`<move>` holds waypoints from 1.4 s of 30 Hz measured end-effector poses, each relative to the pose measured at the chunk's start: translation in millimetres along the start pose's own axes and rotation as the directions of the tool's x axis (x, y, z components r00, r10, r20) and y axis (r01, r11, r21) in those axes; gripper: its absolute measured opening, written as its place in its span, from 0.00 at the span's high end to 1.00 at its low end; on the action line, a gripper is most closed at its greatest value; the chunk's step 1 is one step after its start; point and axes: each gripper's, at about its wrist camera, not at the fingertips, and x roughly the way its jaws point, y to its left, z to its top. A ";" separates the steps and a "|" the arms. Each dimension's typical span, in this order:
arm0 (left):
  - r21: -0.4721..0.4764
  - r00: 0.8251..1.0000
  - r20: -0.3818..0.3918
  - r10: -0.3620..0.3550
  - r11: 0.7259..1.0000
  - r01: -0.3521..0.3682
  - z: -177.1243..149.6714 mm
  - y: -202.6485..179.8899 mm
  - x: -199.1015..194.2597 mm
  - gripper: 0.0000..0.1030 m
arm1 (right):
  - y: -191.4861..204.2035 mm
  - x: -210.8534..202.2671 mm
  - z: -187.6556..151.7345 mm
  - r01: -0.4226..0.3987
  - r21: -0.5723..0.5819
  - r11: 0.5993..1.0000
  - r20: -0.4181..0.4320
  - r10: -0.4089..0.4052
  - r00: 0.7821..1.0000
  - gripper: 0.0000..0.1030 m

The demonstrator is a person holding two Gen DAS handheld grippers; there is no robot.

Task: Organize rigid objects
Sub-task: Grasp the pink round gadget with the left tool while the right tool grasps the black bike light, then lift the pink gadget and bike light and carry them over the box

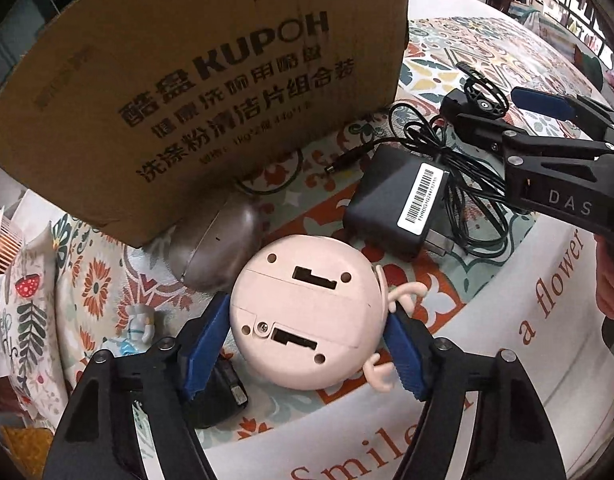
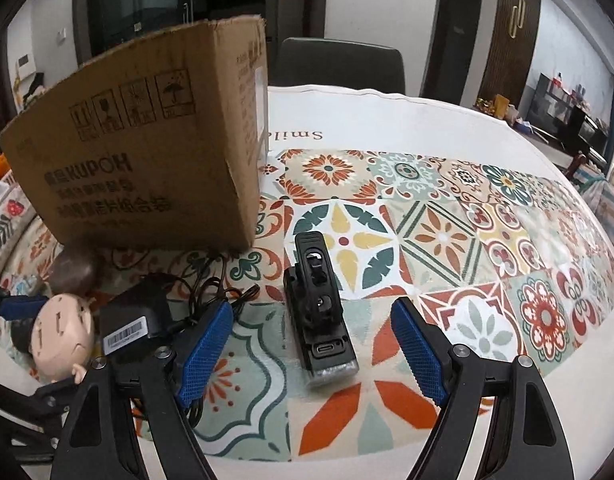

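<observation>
Left gripper point(image 1: 307, 344): jaws straddled the pink round toy point(image 1: 305, 312) low in the frame's centre, blue pads at its sides; whether they pressed was unclear.
Toy's pose: flat underside faced the camera, little hands toward lower right, probably tipped over for a sideways grip.
Right gripper point(image 2: 311, 354): wide and empty, lined up over the black clip device point(image 2: 321, 308).
Device axis: long axis ran up-frame, port end toward the camera, so the jaws would close across its narrow width.
Cardboard box point(image 1: 195, 92): upper left, likely the destination.
Power adapter point(image 1: 395, 200): right of centre, untouched.
</observation>
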 end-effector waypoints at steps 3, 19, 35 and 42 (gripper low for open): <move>-0.011 1.000 0.002 -0.011 1.000 0.011 5.7 0.9 1.9 0.29 | 0.9 8.6 3.3 -0.010 -0.011 1.000 -0.017 0.009 1.000 0.21; -0.113 0.998 0.054 -0.019 0.993 0.025 12.3 -6.2 8.5 0.30 | -11.5 22.6 0.6 -0.074 0.056 0.996 -0.062 0.077 0.995 0.70; -0.189 0.990 0.142 -0.006 0.981 0.034 -23.9 -2.2 -22.1 0.30 | -5.7 -24.6 -15.0 -0.049 0.064 0.997 0.011 0.049 0.999 0.70; -0.235 0.980 0.197 -0.005 0.971 0.053 -27.1 1.9 -46.1 0.30 | -6.9 -49.0 -19.2 -0.093 0.083 0.992 0.045 0.090 0.995 0.70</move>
